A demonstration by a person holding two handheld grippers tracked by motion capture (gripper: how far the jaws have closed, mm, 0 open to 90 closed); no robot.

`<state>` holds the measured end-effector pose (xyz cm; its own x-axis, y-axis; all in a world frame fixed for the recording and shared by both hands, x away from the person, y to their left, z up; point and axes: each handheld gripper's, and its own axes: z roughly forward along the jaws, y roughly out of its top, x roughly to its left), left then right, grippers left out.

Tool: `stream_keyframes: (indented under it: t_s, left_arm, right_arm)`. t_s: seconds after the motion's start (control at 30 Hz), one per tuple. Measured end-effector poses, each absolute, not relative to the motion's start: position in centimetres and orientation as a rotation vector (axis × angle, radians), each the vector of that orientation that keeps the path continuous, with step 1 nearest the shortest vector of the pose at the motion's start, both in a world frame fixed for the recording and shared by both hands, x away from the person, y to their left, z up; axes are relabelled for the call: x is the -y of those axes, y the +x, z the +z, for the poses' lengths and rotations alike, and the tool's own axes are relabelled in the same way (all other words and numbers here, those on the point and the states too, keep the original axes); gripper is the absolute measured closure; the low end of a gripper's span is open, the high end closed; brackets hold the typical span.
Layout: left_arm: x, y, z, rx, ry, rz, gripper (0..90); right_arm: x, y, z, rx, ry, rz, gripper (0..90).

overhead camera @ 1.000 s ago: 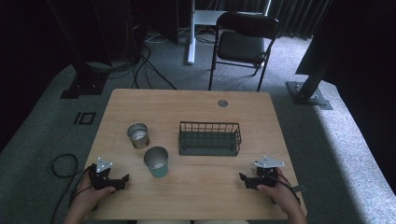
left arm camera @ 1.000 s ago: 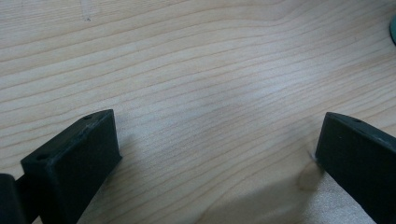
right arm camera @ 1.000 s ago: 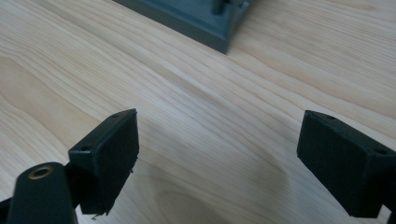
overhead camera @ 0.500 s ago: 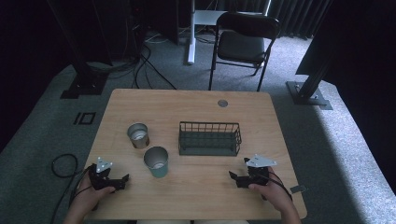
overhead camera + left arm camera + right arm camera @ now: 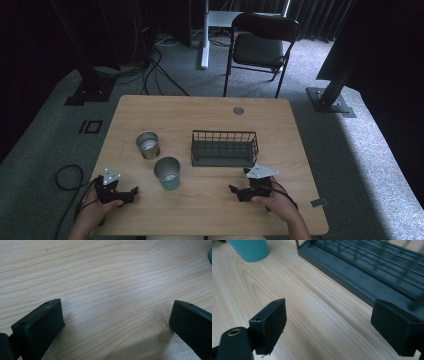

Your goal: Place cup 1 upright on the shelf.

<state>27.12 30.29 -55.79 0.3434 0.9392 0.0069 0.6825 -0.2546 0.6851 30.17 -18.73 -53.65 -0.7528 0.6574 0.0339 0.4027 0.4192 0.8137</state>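
At lower left of the high view my left hand-held gripper point(image 5: 131, 192) rests low on the tabletop point(image 5: 200, 115), jaws spread and empty, parked, I judge. Right of it stand the steel tin point(image 5: 148, 145) and the teal cup point(image 5: 168, 173), then the wire basket point(image 5: 224, 148). My right hand-held gripper point(image 5: 234, 190), jaws apart and empty, points toward the cup, probably lining up. Its own view adds the basket's floor point(image 5: 372, 277) close by.

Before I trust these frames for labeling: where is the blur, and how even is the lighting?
Right gripper view: the wire basket is smeared by blur, the teal cup soft. Left gripper view: the table grain is fairly sharp. High view: the room is dark, with a bright patch on the floor at right.
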Motion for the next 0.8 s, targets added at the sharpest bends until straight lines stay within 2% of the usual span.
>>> stream_keyframes:
  t_s: [0.8]
  left_arm:
    - [-30.3,27.1,-55.8,-1.411,2.023,0.567,0.2]
  right_arm:
    - [9.9,30.7,-53.2,-2.495,0.685,1.353,12.9]
